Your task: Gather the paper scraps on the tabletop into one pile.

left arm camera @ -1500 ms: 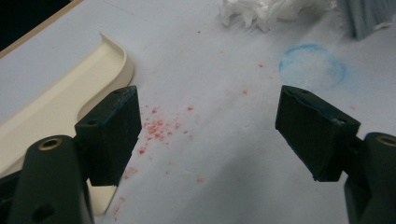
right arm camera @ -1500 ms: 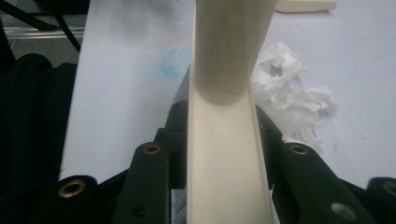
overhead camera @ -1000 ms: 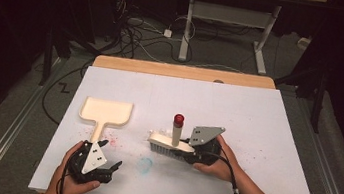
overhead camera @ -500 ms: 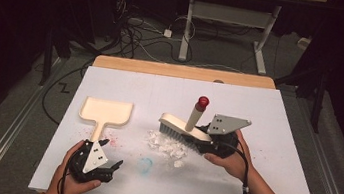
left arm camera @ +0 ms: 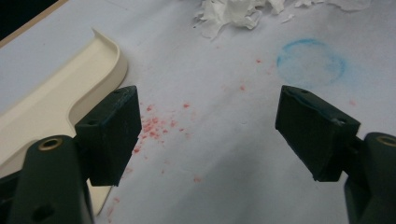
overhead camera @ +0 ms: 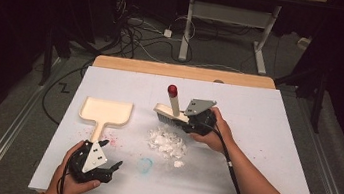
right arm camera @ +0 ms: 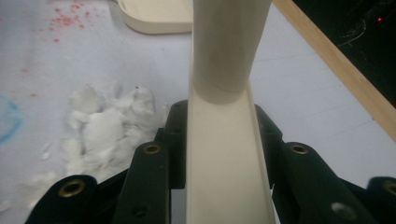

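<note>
A cream brush [overhead camera: 172, 111] with a red-tipped handle stands just beyond a pile of white paper scraps [overhead camera: 167, 142]. My right gripper [overhead camera: 193, 121] is shut on the brush's head [right arm camera: 224, 158], and the handle [right arm camera: 229, 42] rises ahead of the jaws. The scraps [right arm camera: 100, 126] lie to the left below it. A cream dustpan [overhead camera: 106, 110] lies flat at the left, handle toward me. My left gripper [overhead camera: 112, 168] rests near the front edge, open, jaws wide apart [left arm camera: 205, 130] over bare table, with the dustpan [left arm camera: 56, 93] beside its left jaw.
A blue chalk ring [overhead camera: 145, 164] and red specks [overhead camera: 113, 142] mark the white table cover [overhead camera: 275, 141]. A wooden strip [overhead camera: 183, 72] edges the far side. Beyond it are cables and a desk frame [overhead camera: 225, 18] on the floor.
My right gripper has carried the brush from over the scrap pile up and toward the far side, uncovering the scraps. The left gripper has stayed put.
</note>
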Available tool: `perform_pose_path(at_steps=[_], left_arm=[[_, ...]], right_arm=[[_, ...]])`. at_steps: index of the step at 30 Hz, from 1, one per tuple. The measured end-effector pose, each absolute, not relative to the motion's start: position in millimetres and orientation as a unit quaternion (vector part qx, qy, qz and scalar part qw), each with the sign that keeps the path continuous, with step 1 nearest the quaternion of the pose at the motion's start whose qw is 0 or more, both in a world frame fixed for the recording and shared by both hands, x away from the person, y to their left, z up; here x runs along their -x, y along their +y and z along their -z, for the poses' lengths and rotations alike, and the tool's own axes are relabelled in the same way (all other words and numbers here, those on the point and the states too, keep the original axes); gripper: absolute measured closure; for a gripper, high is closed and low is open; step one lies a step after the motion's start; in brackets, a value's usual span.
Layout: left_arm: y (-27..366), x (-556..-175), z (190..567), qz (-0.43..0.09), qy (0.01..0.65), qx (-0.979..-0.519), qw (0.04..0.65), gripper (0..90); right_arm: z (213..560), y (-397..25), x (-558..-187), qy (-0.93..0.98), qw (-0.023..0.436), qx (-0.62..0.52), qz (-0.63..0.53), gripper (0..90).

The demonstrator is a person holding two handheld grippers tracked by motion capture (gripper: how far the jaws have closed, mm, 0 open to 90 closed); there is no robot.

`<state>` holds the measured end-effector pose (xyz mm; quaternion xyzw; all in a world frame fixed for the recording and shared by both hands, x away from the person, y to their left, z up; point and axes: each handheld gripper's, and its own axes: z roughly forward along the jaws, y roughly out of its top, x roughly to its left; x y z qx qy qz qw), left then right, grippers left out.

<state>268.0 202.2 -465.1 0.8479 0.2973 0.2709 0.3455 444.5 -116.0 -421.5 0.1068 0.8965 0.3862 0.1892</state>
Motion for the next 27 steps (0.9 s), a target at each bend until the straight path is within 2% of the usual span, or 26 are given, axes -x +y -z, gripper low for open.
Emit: perform_pose_path(at_steps=[7, 8, 18, 23, 27], left_arm=[[202.5, -268.2, 467.4, -0.264, 0.298, -0.85, 0.344, 21.4], [202.5, -268.0, 467.5, -0.264, 0.297, -0.85, 0.345, 21.5], [201.0, -265.3, 467.0, -0.263, 0.293, -0.853, 0.342, 21.5], [198.7, -265.6, 466.7, -0.263, 0.289, -0.855, 0.34, 21.5], [196.8, -266.1, 466.4, -0.263, 0.288, -0.856, 0.34, 21.5]], right_arm=[[435.2, -109.0, -455.8, 0.893, 0.177, -0.071, -0.408, 67.7], [437.5, -106.7, -453.0, 0.897, 0.157, -0.051, -0.41, 67.7], [435.3, -119.5, -416.3, 0.91, 0.117, 0.031, -0.397, 67.3], [434.1, -134.9, -405.4, 0.905, 0.123, 0.034, -0.405, 67.5], [425.2, -144.3, -404.1, 0.895, 0.165, -0.002, -0.414, 67.7]])
